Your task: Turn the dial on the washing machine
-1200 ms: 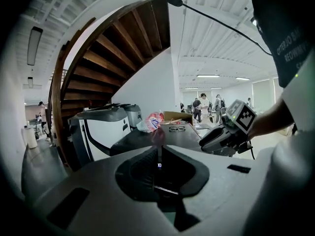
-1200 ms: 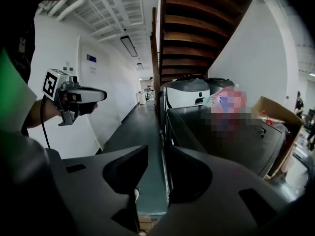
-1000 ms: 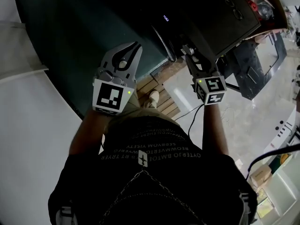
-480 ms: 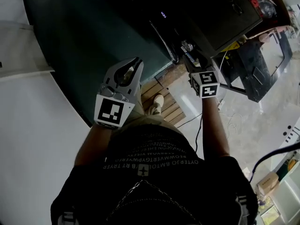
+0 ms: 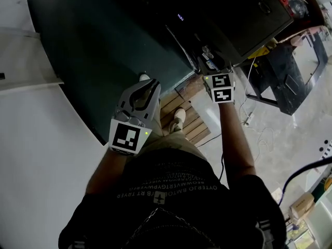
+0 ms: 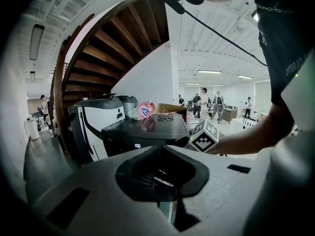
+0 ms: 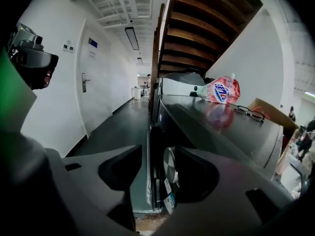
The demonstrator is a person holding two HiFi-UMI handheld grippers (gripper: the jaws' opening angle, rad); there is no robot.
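Note:
The dark washing machine (image 5: 233, 19) stands ahead with a small lit display (image 5: 181, 17). Its round silver dial (image 7: 171, 165) on the front panel sits between the jaws of my right gripper (image 7: 158, 151). The jaws are opening: the dial lies close to the right jaw, with a gap on its left side. In the head view the right gripper (image 5: 209, 61) reaches to the machine's front edge and hides the dial. My left gripper (image 5: 149, 84) hangs back to the left, shut and empty, facing the machine (image 6: 142, 132).
Spectacles (image 7: 251, 113) and a pink-and-white bag (image 7: 220, 91) lie on the machine's top beside a cardboard box (image 7: 273, 114). A wooden pallet (image 5: 181, 113) lies underfoot and a cable (image 5: 250, 117) runs over the floor. A dark curved stair wall (image 5: 104, 45) is at the left.
My right gripper has moved up the view, closer in to the machine's front panel. The left gripper has drifted slightly down and toward me, still shut.

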